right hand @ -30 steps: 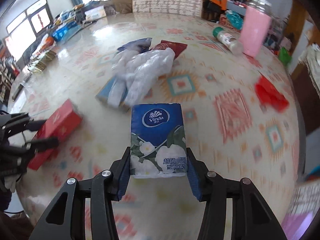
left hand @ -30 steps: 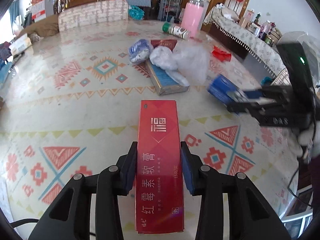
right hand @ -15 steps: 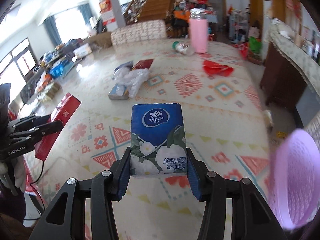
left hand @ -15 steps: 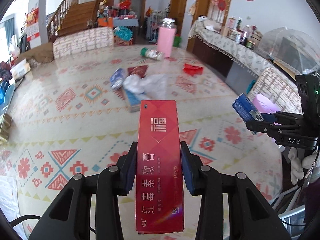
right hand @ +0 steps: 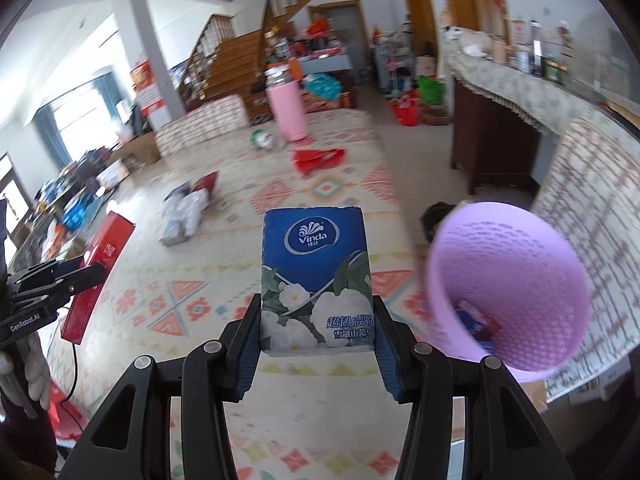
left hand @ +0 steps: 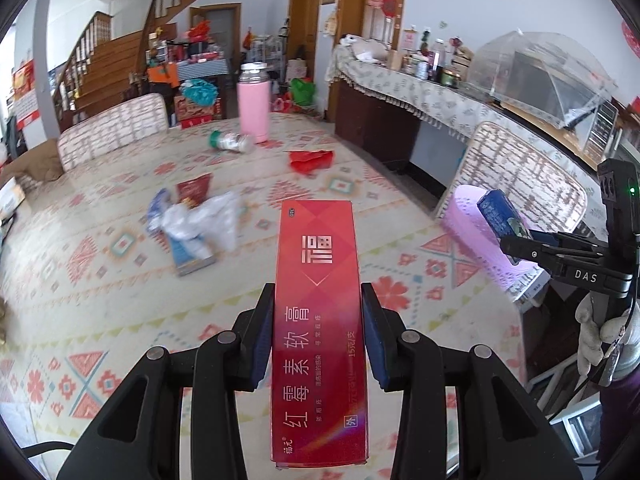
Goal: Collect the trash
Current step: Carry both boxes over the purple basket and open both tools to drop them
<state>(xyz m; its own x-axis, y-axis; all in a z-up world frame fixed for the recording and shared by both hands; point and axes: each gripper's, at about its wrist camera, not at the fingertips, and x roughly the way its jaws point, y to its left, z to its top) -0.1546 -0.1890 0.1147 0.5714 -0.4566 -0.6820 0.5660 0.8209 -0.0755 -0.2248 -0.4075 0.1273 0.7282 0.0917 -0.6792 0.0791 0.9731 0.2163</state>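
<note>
Items we hold: long red cardboard box [left hand: 318,320], left gripper [left hand: 318,334] clamped; blue Vinda tissue pack [right hand: 316,280], right gripper [right hand: 316,350] clamped.

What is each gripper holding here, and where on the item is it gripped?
The left gripper clamps the red box by its long sides, around mid-length. The right gripper clamps the blue tissue pack by its side edges near the lower end.

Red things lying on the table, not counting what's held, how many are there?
2: a crumpled red wrapper near the pink flask, and a dark red packet at the far edge of the trash pile. The pile may hide more.
</note>
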